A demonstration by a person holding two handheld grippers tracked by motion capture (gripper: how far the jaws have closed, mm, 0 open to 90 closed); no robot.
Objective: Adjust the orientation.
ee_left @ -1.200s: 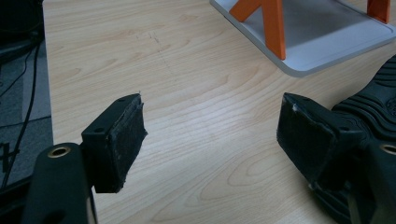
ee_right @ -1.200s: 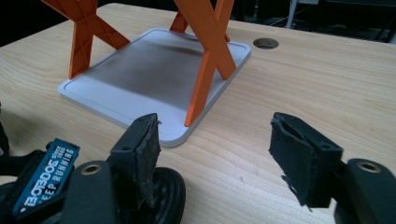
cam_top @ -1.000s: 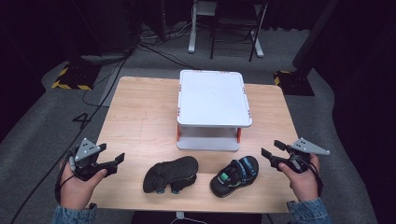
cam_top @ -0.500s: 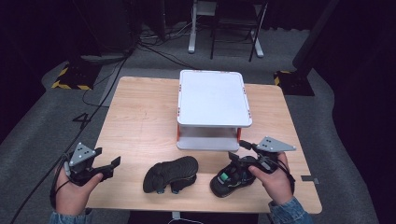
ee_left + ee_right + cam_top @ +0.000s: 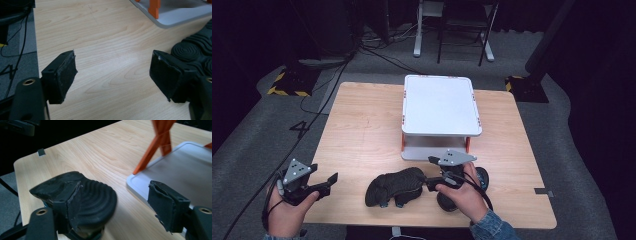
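A black sandal [image 5: 394, 186] lies near the table's front edge; its treaded sole [image 5: 192, 47] shows beside the right jaw in the left gripper view. To its right lies a dark shoe with blue-green trim [image 5: 446, 201], largely covered by the person's hand. My right gripper [image 5: 430, 172] hovers over that shoe, jaws open. In the right gripper view its left jaw stands against the shoe's ribbed sole [image 5: 97, 197], with the right gripper [image 5: 115, 191] open around it. My left gripper [image 5: 323, 176] is open at the front left, with bare wood between the jaws of the left gripper [image 5: 115, 60].
A white two-level shelf [image 5: 439, 105] on orange legs [image 5: 160, 142] stands mid-table, its lower tray [image 5: 175, 15] just behind the shoes. A grey tape mark [image 5: 542, 191] sits near the table's right edge. Cables and a yellow-black block [image 5: 287, 85] lie on the floor beyond.
My right gripper has moved left from the table's right edge to over the blue-green shoe. The left gripper has drifted slightly down and left. Both shoes lie where they were.
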